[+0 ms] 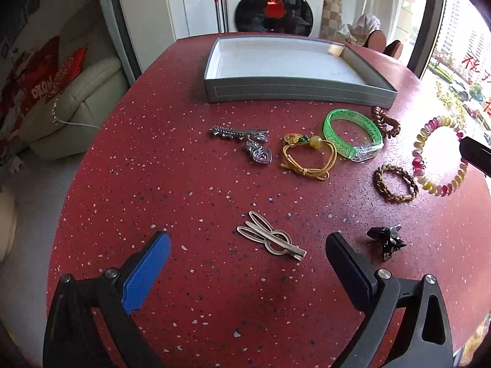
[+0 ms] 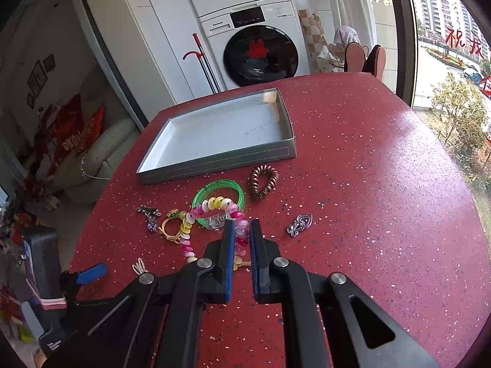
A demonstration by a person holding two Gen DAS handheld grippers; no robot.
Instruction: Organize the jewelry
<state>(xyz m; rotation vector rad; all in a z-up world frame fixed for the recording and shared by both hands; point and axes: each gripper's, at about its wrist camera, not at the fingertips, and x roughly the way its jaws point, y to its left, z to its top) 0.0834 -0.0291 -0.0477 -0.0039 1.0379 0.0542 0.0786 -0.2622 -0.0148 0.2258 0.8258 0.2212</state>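
A grey tray (image 1: 294, 90) with a pale inside stands at the far side of the red speckled table, also in the right wrist view (image 2: 214, 162). My left gripper (image 1: 248, 245) is open, its fingers either side of a silver hair clip (image 1: 271, 240). My right gripper (image 2: 240, 230) is shut on a pink and yellow bead bracelet (image 2: 211, 205), also seen from the left (image 1: 438, 156), and holds it slightly raised. A green bangle (image 1: 353, 136), a gold cord bracelet (image 1: 308, 156) and silver brooches (image 1: 245, 141) lie between.
A brown coil hair tie (image 2: 263, 181), a braided brown bracelet (image 1: 395, 182), a black hair claw (image 1: 387, 240) and a silver heart pendant (image 2: 300, 224) lie on the table (image 2: 368, 184). A washing machine (image 2: 254, 46) and a sofa stand beyond its edge.
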